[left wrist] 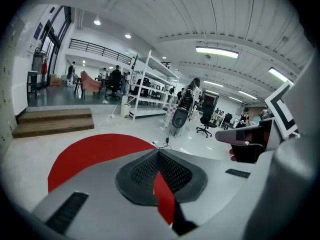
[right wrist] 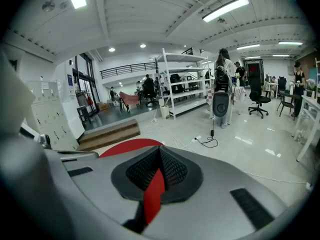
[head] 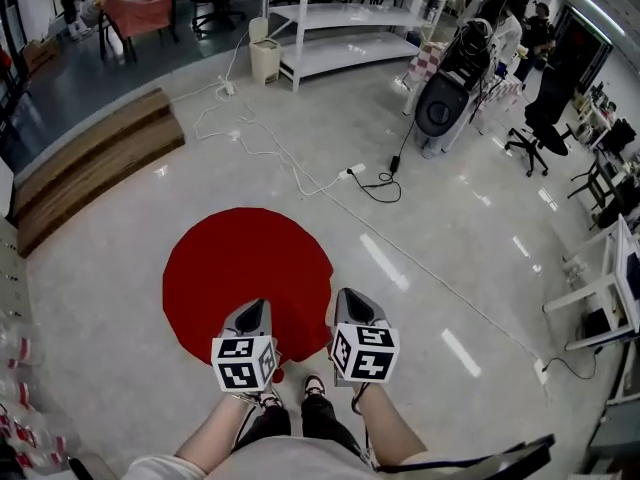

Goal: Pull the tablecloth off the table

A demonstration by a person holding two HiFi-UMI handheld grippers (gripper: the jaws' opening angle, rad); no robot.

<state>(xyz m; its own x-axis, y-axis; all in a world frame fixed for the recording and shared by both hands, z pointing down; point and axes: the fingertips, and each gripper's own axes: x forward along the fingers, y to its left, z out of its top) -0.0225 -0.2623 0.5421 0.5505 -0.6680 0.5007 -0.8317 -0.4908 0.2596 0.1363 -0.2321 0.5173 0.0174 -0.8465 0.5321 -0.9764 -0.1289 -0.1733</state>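
The left gripper (head: 254, 310) and right gripper (head: 353, 300) are clamped.

Wooden steps (head: 95, 168); white shelving (head: 350, 50); bin (head: 265, 61); floor cable (head: 350, 172)

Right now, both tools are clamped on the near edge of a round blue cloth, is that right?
Not quite: the cloth is red, not blue, as the head view shows. The rest holds: it is round, and the left tool and the right tool are each shut on its near edge.

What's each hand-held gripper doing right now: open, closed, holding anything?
Left hand-held gripper: closed, pinching the edge of the red tablecloth.
Right hand-held gripper: closed, pinching the same red tablecloth edge.
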